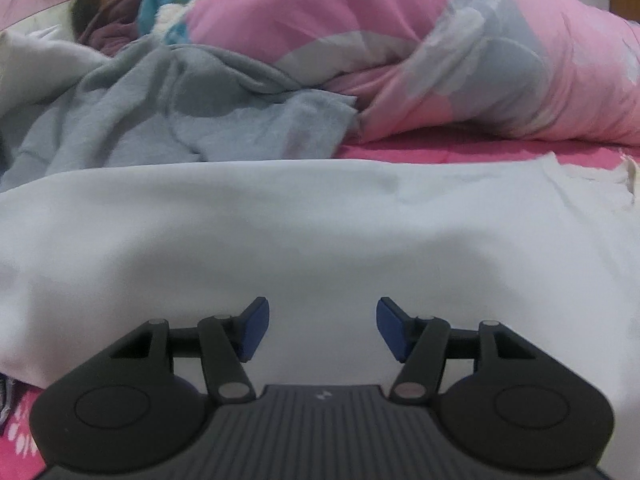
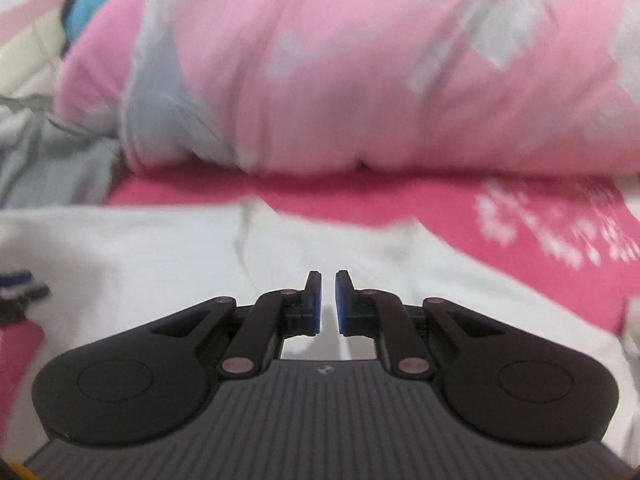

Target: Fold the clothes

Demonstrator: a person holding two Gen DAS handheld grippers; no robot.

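The bed (image 1: 460, 152), in a pink sheet, carries everything. At its far side, behind the white garment, lies a bunched pink quilt (image 1: 400, 40); left of that, also behind the garment, a crumpled grey cloth (image 1: 168, 120). The white garment (image 1: 320, 220) lies spread flat on the near part of the bed, under both grippers.

The left gripper (image 1: 322, 330) hovers over the garment with its jaws wide and empty. The right gripper (image 2: 328, 304) has its jaws narrowed to a slit; whether they pinch a fold of the garment I cannot tell.

My reading: a fold is being set up, and the next move calls for the left jaws to close on an edge.

Only the left view shows the grey cloth clearly; only the right, blurred, shows a crease in the garment.
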